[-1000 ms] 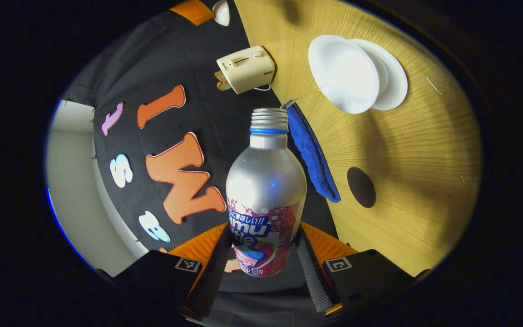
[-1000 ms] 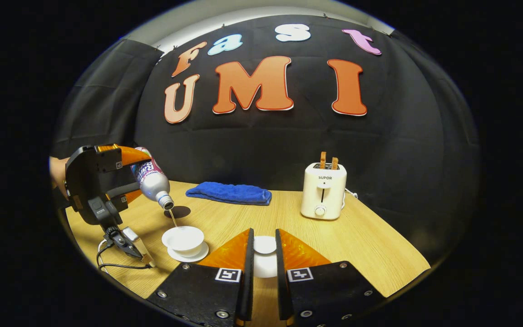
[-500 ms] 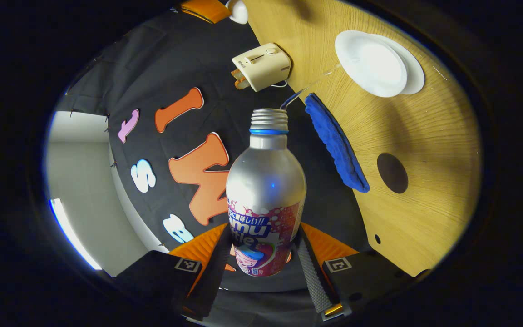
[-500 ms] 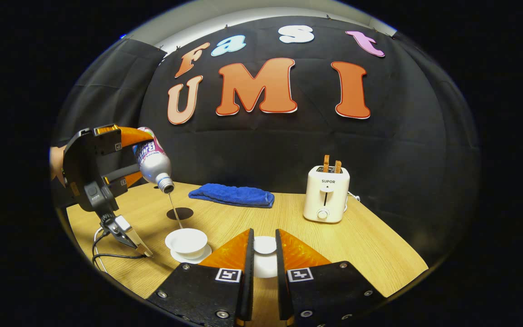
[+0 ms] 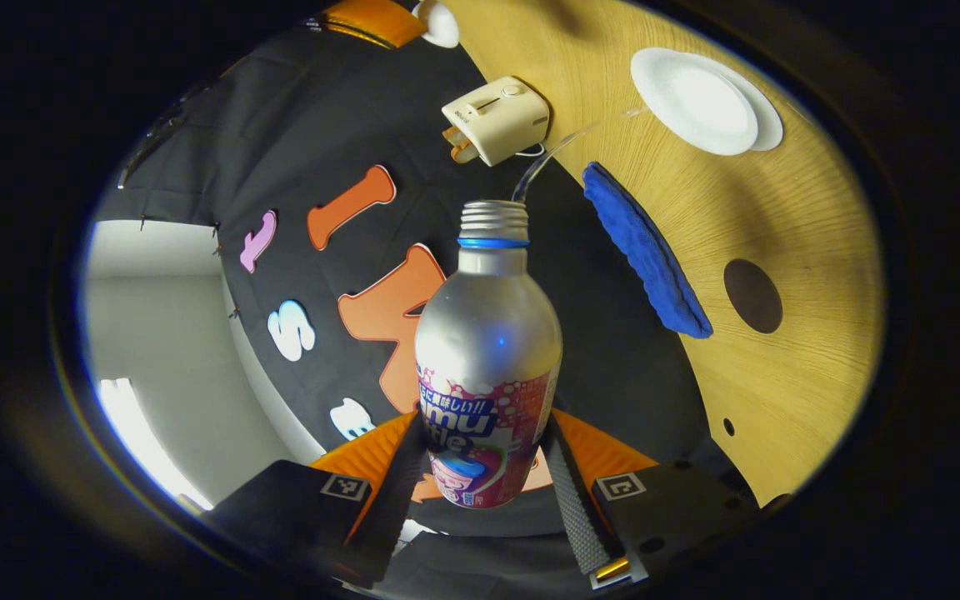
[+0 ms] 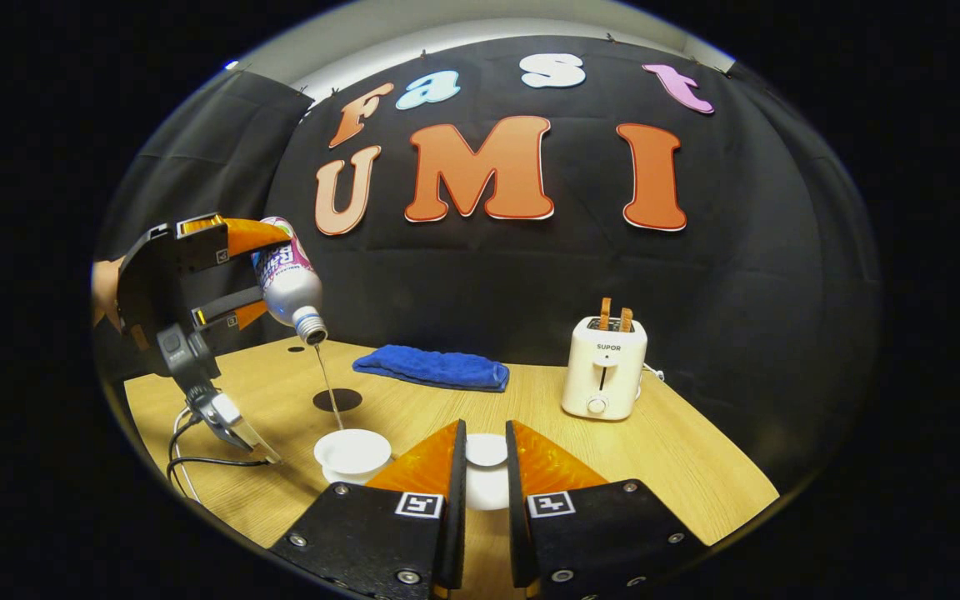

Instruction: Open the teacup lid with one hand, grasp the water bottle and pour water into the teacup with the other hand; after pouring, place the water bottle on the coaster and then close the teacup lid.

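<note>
Over the last second I have lifted the left gripper (image 6: 257, 275) higher in the left of the right gripper view, and the water bottle (image 5: 488, 358) tips more steeply, neck down. Its jaws clamp the labelled lower body from both sides. The thin stream now falls a longer way from the mouth into the teacup (image 6: 352, 452), which sits on its saucer at lower left of that frame. I judge the pour is still under way, and a taller drop makes splashing outside the rim more likely.

The right gripper (image 6: 485, 475) has kept its jaws closed on the teacup lid (image 6: 487, 450), low and centre, clear of the cup.

The coaster (image 6: 337, 400), a dark round disc, lies bare just behind the cup, ready for the bottle. The wooden counter (image 6: 680, 467) also carries a folded blue cloth (image 6: 430, 367) along the back and a cream toaster (image 6: 605, 367) at right. Black cloth walls the booth.
</note>
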### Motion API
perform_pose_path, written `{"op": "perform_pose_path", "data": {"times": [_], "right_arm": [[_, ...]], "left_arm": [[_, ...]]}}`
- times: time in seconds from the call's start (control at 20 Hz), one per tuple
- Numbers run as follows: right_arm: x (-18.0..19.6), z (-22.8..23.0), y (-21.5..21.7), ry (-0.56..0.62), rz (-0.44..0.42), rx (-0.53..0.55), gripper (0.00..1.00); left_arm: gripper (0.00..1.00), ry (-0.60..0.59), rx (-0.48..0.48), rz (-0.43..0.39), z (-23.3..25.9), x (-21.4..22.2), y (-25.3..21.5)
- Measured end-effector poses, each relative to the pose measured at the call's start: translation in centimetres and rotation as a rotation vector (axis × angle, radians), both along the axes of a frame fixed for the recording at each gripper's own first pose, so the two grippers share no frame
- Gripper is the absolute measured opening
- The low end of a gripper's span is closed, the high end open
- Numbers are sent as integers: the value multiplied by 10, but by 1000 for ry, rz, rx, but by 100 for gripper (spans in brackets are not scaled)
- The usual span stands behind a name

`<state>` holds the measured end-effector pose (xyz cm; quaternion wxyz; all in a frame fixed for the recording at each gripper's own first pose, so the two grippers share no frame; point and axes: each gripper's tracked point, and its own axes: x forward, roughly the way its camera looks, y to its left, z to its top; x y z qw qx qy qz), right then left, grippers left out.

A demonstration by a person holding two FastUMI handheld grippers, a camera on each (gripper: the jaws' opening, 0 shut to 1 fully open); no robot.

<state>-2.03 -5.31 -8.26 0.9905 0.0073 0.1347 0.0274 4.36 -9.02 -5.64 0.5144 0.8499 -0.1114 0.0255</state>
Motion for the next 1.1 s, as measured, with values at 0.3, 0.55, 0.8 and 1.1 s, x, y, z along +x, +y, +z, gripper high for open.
{"op": "perform_pose_path", "data": {"times": [0.3,0.55,0.8,1.1], "right_arm": [[-1,-9,11,22,8,-13,23],[-2,-13,18,35,12,-11,23],[0,-11,18,30,-5,10,23],[12,-4,24,24,-27,59,23]], "left_arm": [[84,19,26,-40,-16,5,-9],[86,25,38,-101,-32,6,-21],[86,-46,-232,-154,-17,7,-13],[80,-208,-606,-221,34,-4,3]]}}
